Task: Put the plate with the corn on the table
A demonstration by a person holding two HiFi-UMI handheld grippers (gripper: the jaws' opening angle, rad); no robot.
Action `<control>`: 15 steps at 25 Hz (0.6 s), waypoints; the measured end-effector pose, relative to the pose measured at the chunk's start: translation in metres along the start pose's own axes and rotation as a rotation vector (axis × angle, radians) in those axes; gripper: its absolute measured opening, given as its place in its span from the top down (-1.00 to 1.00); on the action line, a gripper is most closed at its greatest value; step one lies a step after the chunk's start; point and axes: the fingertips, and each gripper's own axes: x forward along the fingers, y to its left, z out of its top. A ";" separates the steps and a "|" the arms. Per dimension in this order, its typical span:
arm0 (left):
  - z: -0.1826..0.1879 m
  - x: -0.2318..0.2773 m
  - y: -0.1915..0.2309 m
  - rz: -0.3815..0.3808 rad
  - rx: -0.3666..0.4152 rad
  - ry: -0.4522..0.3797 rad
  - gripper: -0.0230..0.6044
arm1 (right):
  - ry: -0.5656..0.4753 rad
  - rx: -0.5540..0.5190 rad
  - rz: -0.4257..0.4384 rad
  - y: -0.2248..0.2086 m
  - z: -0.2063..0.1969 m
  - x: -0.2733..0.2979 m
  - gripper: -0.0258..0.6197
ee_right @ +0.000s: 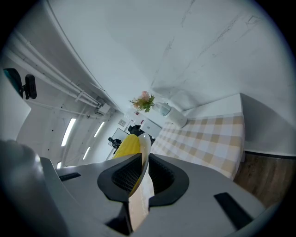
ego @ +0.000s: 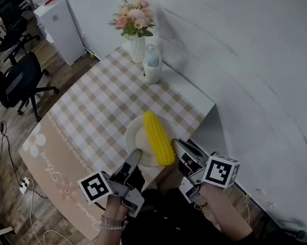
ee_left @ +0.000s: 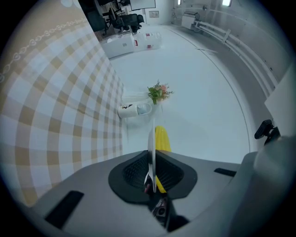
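Head view: the white plate point(ego: 136, 141) with the yellow corn cob point(ego: 158, 138) lying lengthwise on it is carried between both tools, on the person's side of the flower vase point(ego: 136, 40) and well apart from it, over the near end of the table point(ego: 91, 108) with its checked cloth. Whether the plate touches the cloth yet I cannot tell; it looks just short of it. The left hand-held gripper point(ego: 133, 160) is clamped on the plate's rim on the side left of the vase line, and its own view shows the rim edge-on, pinched between the dark pads. The right hand-held gripper point(ego: 178, 145) pinches the opposite rim in the same way. A white jug point(ego: 152, 65) stands just beside the vase, on the side toward the plate but clear of it. The cob is loose, so if one side drops faster than the other it would likely roll off. Each grip takes only a thin strip of smooth rim, which may slip. Set down this far from the vase, the plate may overhang the table's near edge and tip.
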 end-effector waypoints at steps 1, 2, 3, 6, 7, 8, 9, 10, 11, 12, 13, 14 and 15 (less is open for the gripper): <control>0.020 0.004 0.003 0.002 -0.007 0.002 0.81 | 0.008 0.002 -0.010 0.002 0.004 0.020 0.69; 0.037 0.007 0.006 0.005 -0.016 0.004 0.81 | 0.014 0.007 -0.018 0.002 0.008 0.037 0.69; 0.048 0.010 0.010 0.009 -0.022 0.004 0.81 | 0.020 0.012 -0.022 0.002 0.009 0.049 0.69; 0.057 0.015 0.020 0.020 -0.027 0.004 0.81 | 0.029 0.010 -0.026 -0.003 0.012 0.062 0.69; 0.058 0.017 0.022 0.023 -0.026 0.004 0.81 | 0.032 0.007 -0.029 -0.005 0.012 0.063 0.69; 0.058 0.019 0.025 0.027 -0.025 0.004 0.81 | 0.036 0.004 -0.033 -0.009 0.012 0.064 0.69; 0.057 0.020 0.027 0.030 -0.024 0.002 0.82 | 0.042 0.002 -0.036 -0.012 0.011 0.065 0.69; 0.056 0.022 0.030 0.035 -0.026 -0.001 0.82 | 0.051 0.003 -0.038 -0.015 0.010 0.066 0.69; 0.056 0.023 0.032 0.042 -0.028 -0.006 0.82 | 0.061 0.004 -0.039 -0.018 0.009 0.067 0.69; 0.055 0.023 0.035 0.052 -0.028 -0.011 0.82 | 0.074 0.005 -0.041 -0.022 0.007 0.068 0.70; 0.055 0.023 0.039 0.064 -0.027 -0.017 0.82 | 0.086 0.003 -0.046 -0.026 0.006 0.069 0.70; 0.056 0.024 0.042 0.075 -0.026 -0.021 0.82 | 0.097 -0.001 -0.050 -0.030 0.006 0.071 0.70; 0.057 0.026 0.046 0.084 -0.023 -0.025 0.83 | 0.108 -0.005 -0.053 -0.034 0.006 0.073 0.70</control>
